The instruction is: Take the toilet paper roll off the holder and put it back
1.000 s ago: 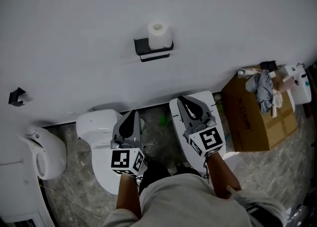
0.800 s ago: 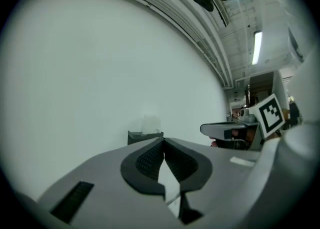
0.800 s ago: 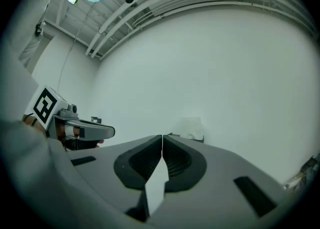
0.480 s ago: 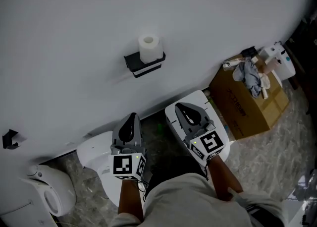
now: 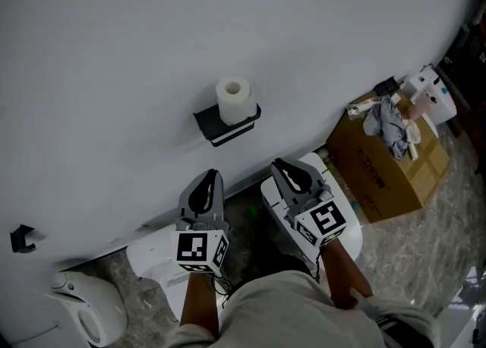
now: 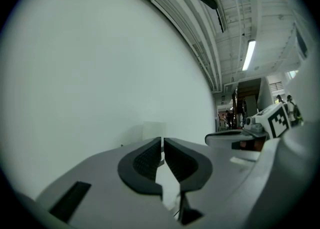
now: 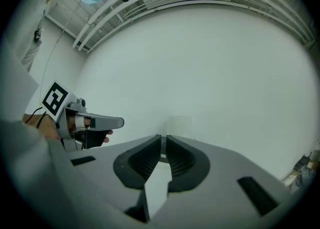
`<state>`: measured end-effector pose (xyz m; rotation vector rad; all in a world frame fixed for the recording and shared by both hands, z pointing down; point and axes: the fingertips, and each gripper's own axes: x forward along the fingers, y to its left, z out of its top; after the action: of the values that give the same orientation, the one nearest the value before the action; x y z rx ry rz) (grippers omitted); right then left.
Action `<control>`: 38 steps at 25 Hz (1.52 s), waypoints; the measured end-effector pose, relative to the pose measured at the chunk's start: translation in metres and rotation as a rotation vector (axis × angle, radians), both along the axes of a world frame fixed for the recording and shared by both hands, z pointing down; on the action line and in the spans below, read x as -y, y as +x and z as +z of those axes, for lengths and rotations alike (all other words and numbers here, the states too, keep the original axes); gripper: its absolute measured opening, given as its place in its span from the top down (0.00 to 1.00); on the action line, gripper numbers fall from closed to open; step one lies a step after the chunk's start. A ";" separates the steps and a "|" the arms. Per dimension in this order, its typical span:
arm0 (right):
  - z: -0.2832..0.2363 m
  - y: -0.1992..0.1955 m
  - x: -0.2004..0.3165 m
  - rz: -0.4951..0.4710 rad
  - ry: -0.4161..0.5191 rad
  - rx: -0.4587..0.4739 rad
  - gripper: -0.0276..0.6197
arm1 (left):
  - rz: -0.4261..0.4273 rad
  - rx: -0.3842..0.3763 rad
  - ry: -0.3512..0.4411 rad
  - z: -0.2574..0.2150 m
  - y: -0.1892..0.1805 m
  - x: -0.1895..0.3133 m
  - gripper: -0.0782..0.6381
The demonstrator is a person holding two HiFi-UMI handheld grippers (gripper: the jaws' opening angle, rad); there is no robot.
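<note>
Jaws, left: shut. On my left gripper (image 6: 162, 142) the two dark ribbed pads meet at the tips, and nothing sits between them.
Jaws, right: closed as well. On my right gripper (image 7: 163, 139) the pads press together at the front and hold nothing.
Toilet paper roll: the white toilet paper roll (image 5: 234, 99) stands upright on the holder with its hollow core facing up. It is above and ahead of both grippers and well apart from them.
Holder: a black holder (image 5: 220, 132) is fixed to the white wall (image 5: 114, 58). The roll sits toward its right end, and I see a bare stretch of black to the left of the roll.
Aim: both grippers are side by side and point toward the wall, with the roll roughly between their lines. In each gripper view I make it out only as a faint pale block just above the jaw tips.
Hands: from the right gripper view I see the other gripper off to the left, with fingers (image 7: 82, 122) wrapped round its handle.
Below: my left gripper hangs over a white toilet (image 5: 152, 259), and the right one over a white fixture (image 5: 349, 229).
Right side: a brown cardboard box (image 5: 391, 172) stands on the marbled floor (image 5: 433, 255) with a crumpled cloth (image 5: 387, 122) on top.
</note>
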<state>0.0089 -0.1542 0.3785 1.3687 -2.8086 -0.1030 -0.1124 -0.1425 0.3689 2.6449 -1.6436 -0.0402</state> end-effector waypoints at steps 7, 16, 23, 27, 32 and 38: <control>-0.019 -0.013 0.066 -0.032 0.026 0.031 0.80 | 0.016 0.023 -0.007 -0.015 -0.004 0.065 0.86; -0.010 -0.026 0.120 -0.084 -0.006 -0.010 0.70 | 0.074 0.004 -0.062 -0.015 0.003 0.123 0.63; 0.000 -0.031 0.139 -0.109 -0.037 -0.043 0.60 | 0.180 -0.002 -0.109 -0.020 0.012 0.142 0.54; 0.007 -0.042 0.145 -0.134 -0.053 -0.063 0.55 | 0.240 0.045 -0.143 -0.019 0.025 0.150 0.47; 0.011 -0.053 0.154 -0.147 -0.063 -0.085 0.48 | 0.281 0.079 -0.176 -0.014 0.036 0.158 0.40; 0.012 -0.061 0.164 -0.139 -0.080 -0.090 0.43 | 0.314 0.138 -0.210 -0.008 0.043 0.166 0.34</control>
<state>-0.0520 -0.3185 0.3909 1.1229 -2.7970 -0.0517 -0.0694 -0.3088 0.3609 2.7530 -1.1663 0.3100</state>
